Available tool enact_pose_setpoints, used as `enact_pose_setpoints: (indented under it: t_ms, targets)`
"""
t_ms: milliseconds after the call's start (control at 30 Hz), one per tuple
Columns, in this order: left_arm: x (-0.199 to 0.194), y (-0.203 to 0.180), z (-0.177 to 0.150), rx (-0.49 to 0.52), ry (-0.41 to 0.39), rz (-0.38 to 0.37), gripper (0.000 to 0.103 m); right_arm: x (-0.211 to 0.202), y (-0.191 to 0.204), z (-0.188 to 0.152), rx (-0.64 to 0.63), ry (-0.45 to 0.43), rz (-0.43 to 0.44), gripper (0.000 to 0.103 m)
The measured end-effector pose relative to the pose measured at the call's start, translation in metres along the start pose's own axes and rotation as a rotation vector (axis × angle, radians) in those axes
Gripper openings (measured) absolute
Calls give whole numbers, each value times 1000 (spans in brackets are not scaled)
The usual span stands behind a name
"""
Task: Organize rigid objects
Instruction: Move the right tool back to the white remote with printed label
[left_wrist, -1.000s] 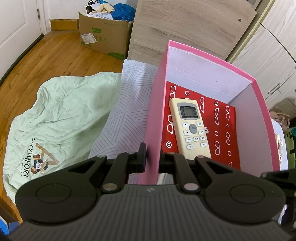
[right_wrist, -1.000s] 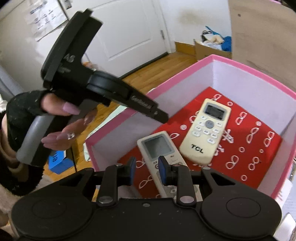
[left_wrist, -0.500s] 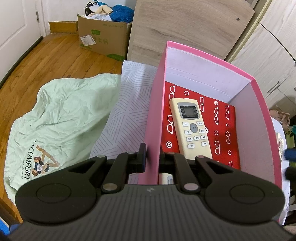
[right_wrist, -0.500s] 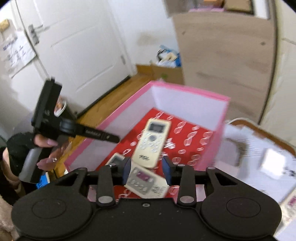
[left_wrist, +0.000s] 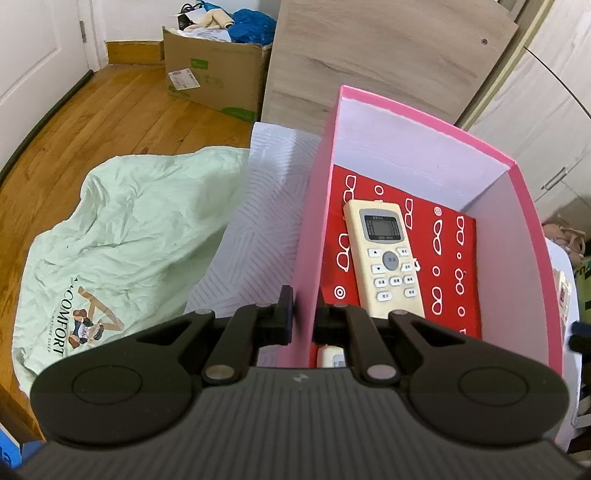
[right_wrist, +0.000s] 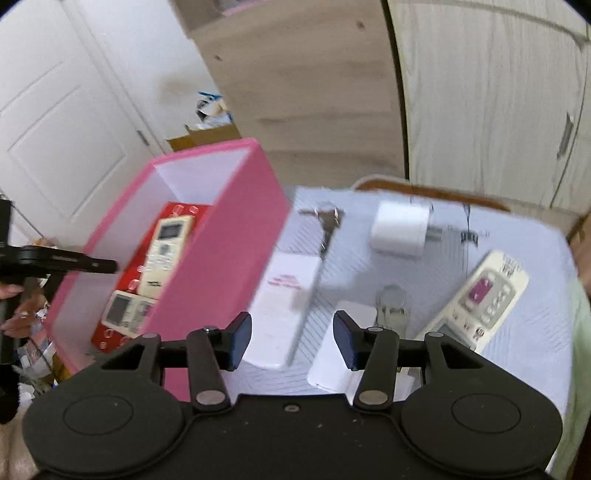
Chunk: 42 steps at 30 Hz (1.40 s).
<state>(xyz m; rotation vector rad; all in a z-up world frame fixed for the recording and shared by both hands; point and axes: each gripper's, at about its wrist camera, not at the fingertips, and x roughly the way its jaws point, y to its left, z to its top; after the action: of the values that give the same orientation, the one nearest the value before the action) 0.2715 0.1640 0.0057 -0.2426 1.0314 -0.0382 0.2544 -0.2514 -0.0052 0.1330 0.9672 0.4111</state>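
My left gripper (left_wrist: 303, 317) is shut on the left wall of the pink box (left_wrist: 314, 236). A cream remote (left_wrist: 384, 254) lies on the box's red floor, and a second remote (left_wrist: 330, 356) peeks out near my fingers. In the right wrist view the pink box (right_wrist: 221, 236) holds both remotes: the cream one (right_wrist: 164, 245) and a white one (right_wrist: 123, 314). My right gripper (right_wrist: 292, 341) is open and empty, above the white patterned surface (right_wrist: 461, 266) to the right of the box. A third remote (right_wrist: 480, 299) lies at the right.
On the white surface lie a white flat box (right_wrist: 284, 295), keys (right_wrist: 327, 221), a white charger block (right_wrist: 400, 229), a small clear item (right_wrist: 391, 302) and a white card (right_wrist: 340, 354). A green sheet (left_wrist: 118, 236) lies left of the box. A cardboard box (left_wrist: 214, 81) stands on the floor.
My right gripper let go of the white remote inside the pink box, opened wide, and swung right, out over the white surface. My left gripper kept its hold on the box wall.
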Motion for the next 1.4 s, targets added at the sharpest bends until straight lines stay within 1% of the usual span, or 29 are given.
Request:
enact_pose_setpoints:
  t_ms: [67,133,200,300,367,467,533,567,600,667,700,733,800,867,1000,1100,1233,1400]
  targets:
    - [1,3,2,-17,-2,2,8,13,2,0,-21,13,1,54]
    - [1,5,3,-30,-6,4,8,24,5,-2,-42,19,22,55]
    - [1,4,3,-19,-8,7,8,36,11,-4,-60,27,32,60]
    - [0,6,3,-19,-8,2,8,51,19,-7,-91,51,3,61]
    - [1,9,3,-26,-8,-5,8,62,19,-6,-77,59,-11,61]
    - [1,9,3,-19,-11,-1,8,78,14,0,-64,64,-11,61]
    - [2,7,2,-13,-13,4,8,86,12,1,-65,55,12,68]
    - [3,5,2,-10,-14,6,8,89,14,1,-89,39,15,69]
    - [3,4,2,-8,-15,8,8,91,19,1,-131,32,3,71]
    - [3,3,1,-6,-17,9,8,95,32,-3,-233,29,-44,73]
    - [4,3,1,-7,-17,9,8,97,36,-5,-263,28,-64,72]
    - [4,3,1,-10,-18,10,8,97,38,-5,-273,24,-75,72]
    - [4,3,2,-22,-17,3,8,95,37,-3,-253,39,-77,69]
    - [3,2,1,-14,-21,7,8,94,36,-2,-243,49,-88,69]
    - [3,2,1,-13,-21,8,8,93,38,-3,-262,52,-110,69]
    - [3,2,1,-15,-22,10,8,91,32,0,-214,54,-99,69]
    - [3,2,1,-17,-23,10,7,81,19,7,-96,40,-51,67]
    - [2,3,1,-16,-25,13,7,71,-4,13,84,59,39,66]
